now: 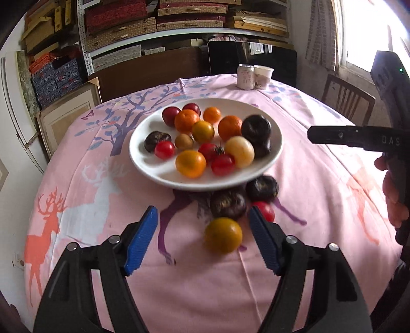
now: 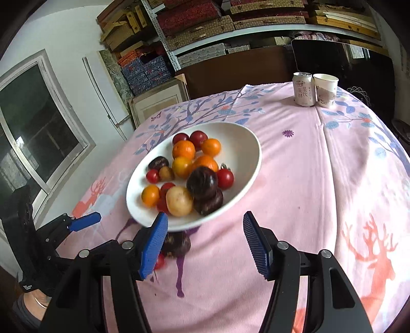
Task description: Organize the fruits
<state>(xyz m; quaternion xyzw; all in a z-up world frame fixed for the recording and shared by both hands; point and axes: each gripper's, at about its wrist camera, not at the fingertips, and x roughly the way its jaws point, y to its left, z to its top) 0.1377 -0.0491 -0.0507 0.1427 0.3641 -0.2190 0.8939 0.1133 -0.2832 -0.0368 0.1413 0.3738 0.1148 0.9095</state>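
A white plate (image 1: 143, 156) holds several fruits: oranges, red tomatoes, dark plums and a pale yellow one; it also shows in the right wrist view (image 2: 246, 143). On the cloth in front of the plate lie a yellow-orange fruit (image 1: 223, 235), two dark plums (image 1: 228, 205) (image 1: 262, 188) and a red tomato (image 1: 266, 210). My left gripper (image 1: 203, 217) is open and empty, just before the yellow-orange fruit. My right gripper (image 2: 205, 225) is open and empty at the plate's near rim, above a dark plum (image 2: 176, 243). The right gripper also shows in the left wrist view (image 1: 333, 135).
A round table with a pink deer-print cloth (image 1: 320, 179) carries a drink can (image 2: 303, 88) and a paper cup (image 2: 325, 89) at the far side. A wooden chair (image 1: 346, 97) stands at the right. Shelves with boxes (image 1: 153, 23) fill the back wall.
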